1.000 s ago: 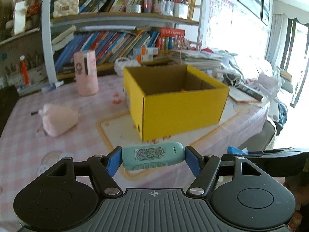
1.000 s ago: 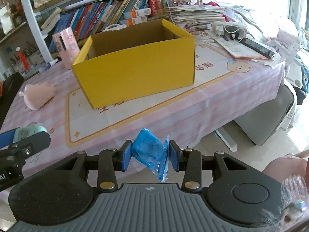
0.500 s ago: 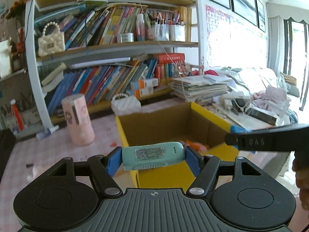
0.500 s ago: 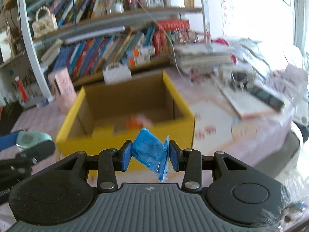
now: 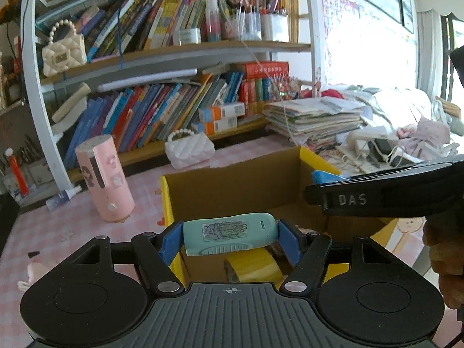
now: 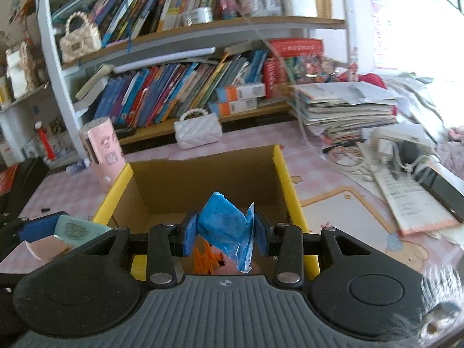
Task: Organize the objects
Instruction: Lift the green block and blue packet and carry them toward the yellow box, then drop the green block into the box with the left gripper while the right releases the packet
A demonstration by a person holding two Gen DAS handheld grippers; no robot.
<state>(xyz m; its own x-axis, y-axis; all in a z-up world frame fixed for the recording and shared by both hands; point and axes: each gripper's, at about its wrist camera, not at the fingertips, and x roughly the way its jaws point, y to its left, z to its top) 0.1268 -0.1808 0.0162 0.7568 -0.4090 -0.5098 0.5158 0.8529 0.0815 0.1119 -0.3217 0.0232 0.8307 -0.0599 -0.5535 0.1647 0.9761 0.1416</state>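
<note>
The left hand-held gripper [image 5: 230,239] grips a teal case [image 5: 229,233] crosswise, its long axis level, over the yellow box [image 5: 169,203]'s near rim. The right hand-held gripper [image 6: 224,236] clamps a blue packet [image 6: 224,226] above the opening, directly below.

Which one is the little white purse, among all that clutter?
Find the crowded wooden bookshelf. On the pink checked tablecloth below its lowest row of books, behind the open yellow cardboard box, sits the small white quilted purse. Unlike the cream purse shelved higher, it rests on the table.

The yellow box [image 6: 291,200] has its floor mostly hidden behind the right tool [image 6: 225,233]; the orange contents are perhaps strips.
</note>
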